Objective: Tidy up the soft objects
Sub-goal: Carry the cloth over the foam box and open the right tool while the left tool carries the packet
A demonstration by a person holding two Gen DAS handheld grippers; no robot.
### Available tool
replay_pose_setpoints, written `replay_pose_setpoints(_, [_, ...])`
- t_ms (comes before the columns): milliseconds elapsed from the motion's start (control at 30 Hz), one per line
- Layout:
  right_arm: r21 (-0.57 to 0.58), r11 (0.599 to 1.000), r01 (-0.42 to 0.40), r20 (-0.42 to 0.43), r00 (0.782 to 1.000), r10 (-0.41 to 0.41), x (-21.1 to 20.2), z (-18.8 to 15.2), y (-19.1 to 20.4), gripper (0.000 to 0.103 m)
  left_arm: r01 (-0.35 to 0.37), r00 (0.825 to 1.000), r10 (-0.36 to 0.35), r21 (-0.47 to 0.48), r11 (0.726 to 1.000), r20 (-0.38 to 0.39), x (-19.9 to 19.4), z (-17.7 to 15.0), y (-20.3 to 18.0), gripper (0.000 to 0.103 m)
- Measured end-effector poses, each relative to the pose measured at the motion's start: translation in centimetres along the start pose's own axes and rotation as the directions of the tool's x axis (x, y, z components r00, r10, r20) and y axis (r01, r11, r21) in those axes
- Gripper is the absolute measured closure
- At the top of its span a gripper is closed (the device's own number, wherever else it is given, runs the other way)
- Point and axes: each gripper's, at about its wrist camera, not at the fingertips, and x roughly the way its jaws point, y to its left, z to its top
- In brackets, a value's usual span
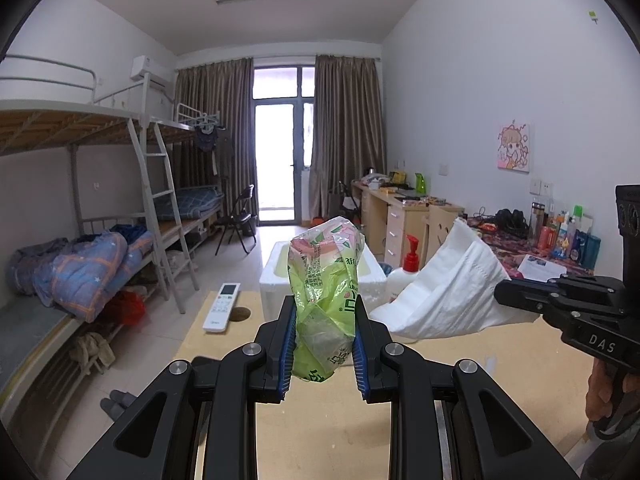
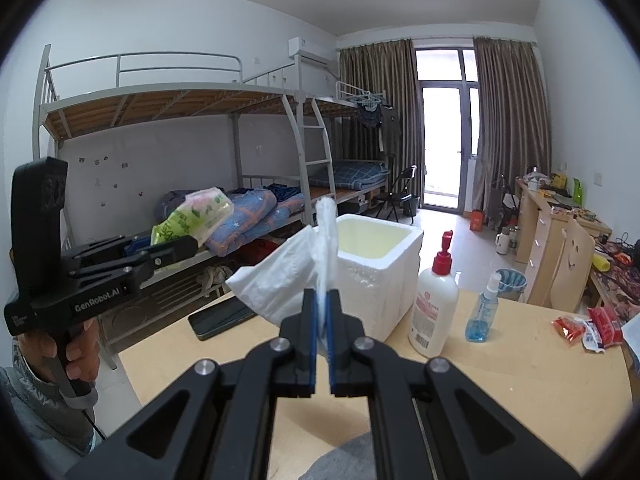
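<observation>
Left wrist view: left gripper (image 1: 324, 340), jaws narrowly parted and clamped on a crumpled green plastic package (image 1: 326, 276), held upright above the wooden surface (image 1: 320, 432). Right gripper (image 1: 520, 300) enters from the right edge, a white tissue pack (image 1: 452, 284) hanging from its tip, clear of the surface. White foam box (image 1: 276, 280) stands behind both, open top up, at the surface's far edge. Remote control (image 1: 222, 307) lies to the left of the box; only this view shows it. Red-capped lotion bottle (image 1: 402, 276) is partly hidden behind the tissue pack.

Right wrist view: right gripper (image 2: 320, 308), jaws pressed fully together on a thin edge of the white tissue pack (image 2: 280, 280), which droops to the left, in front of the foam box (image 2: 384, 272). Left gripper (image 2: 172, 246) shows at far left in a person's hand (image 2: 76, 354), green plastic package (image 2: 192, 216) sticking out of it. Seen only here: lotion bottle (image 2: 434, 304) in full, blue spray bottle (image 2: 484, 312) just beside it, red snack packets (image 2: 588, 326) at right, dark phone (image 2: 220, 318) flat at the surface's left edge.
</observation>
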Motion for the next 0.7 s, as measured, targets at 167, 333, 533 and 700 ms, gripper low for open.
replay_pose_setpoints(167, [-0.007, 1.000, 0.012, 0.003, 1.000, -0.012, 0.9, 1.0, -0.1, 0.097, 0.016, 1.000, -0.016, -0.002, 1.000, -0.007, 1.3, 0.7, 0.1, 0.077])
replay_pose_setpoints(333, [-0.017, 1.000, 0.024, 0.004, 1.000, -0.023, 1.9, 2.1, -0.5, 0.097, 0.025, 1.000, -0.025, -0.001, 1.000, -0.008, 2.5, 1.3, 0.5, 0.077])
replay_pose_setpoints(533, [-0.001, 1.000, 0.031, -0.004, 1.000, -0.031, 3.9, 3.4, -1.6, 0.097, 0.020, 1.000, -0.020, -0.008, 1.000, -0.008, 4.2, 2.2, 1.2, 0.077])
replay_pose_setpoints(700, [0.002, 0.999, 0.038, -0.026, 0.999, -0.038, 5.9, 3.9, -2.4, 0.097, 0.002, 1.000, -0.002, -0.010, 1.000, -0.019, 5.5, 2.8, 1.8, 0.077])
